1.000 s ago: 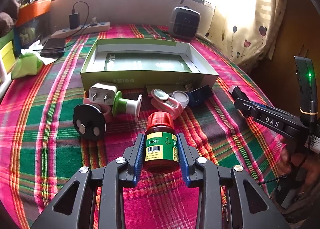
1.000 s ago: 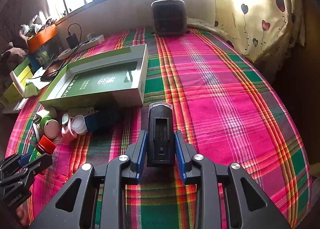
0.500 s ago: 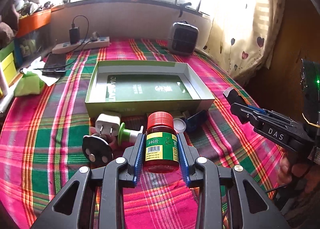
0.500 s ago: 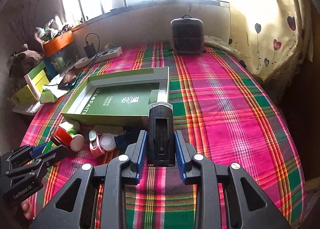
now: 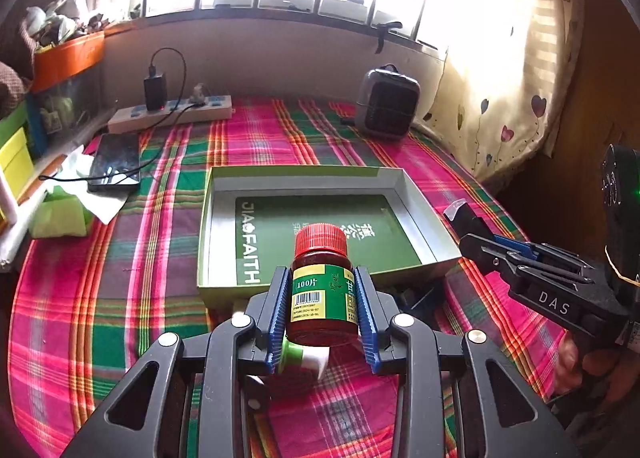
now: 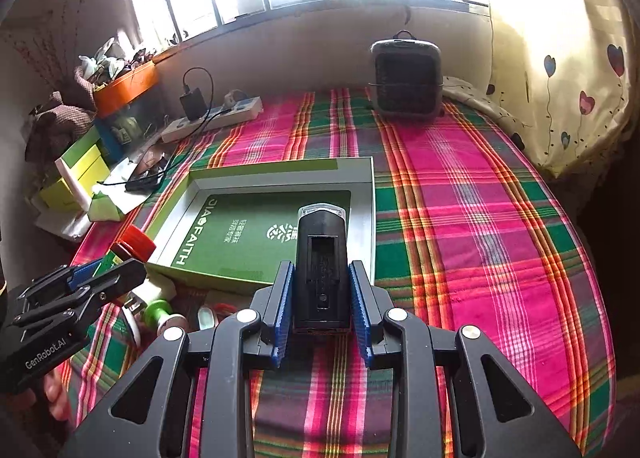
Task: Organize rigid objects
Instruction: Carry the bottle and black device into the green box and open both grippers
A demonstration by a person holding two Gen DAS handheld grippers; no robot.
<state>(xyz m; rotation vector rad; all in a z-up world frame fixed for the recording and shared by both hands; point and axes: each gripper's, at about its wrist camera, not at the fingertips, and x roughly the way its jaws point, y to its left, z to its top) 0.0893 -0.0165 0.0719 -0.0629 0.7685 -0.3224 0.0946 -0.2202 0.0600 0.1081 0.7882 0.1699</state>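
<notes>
Left gripper (image 5: 323, 308) pinched a bottle (image 5: 323, 286), right gripper (image 6: 321, 308) a black device (image 6: 321, 274); releasing above the box (image 5: 224, 178) risked toppling.

I hold my left gripper (image 5: 322, 308) level and raised, its blue-padded fingers (image 5: 278, 312) pressed flat against both sides of a red-capped pill bottle (image 5: 323, 290), which stands upright between them. My right gripper (image 6: 320, 304) sits at about the same height, just beside the left, clamped on a black rectangular device (image 6: 321, 270). My hand (image 5: 588, 368) wraps the right gripper's handle from below.
</notes>
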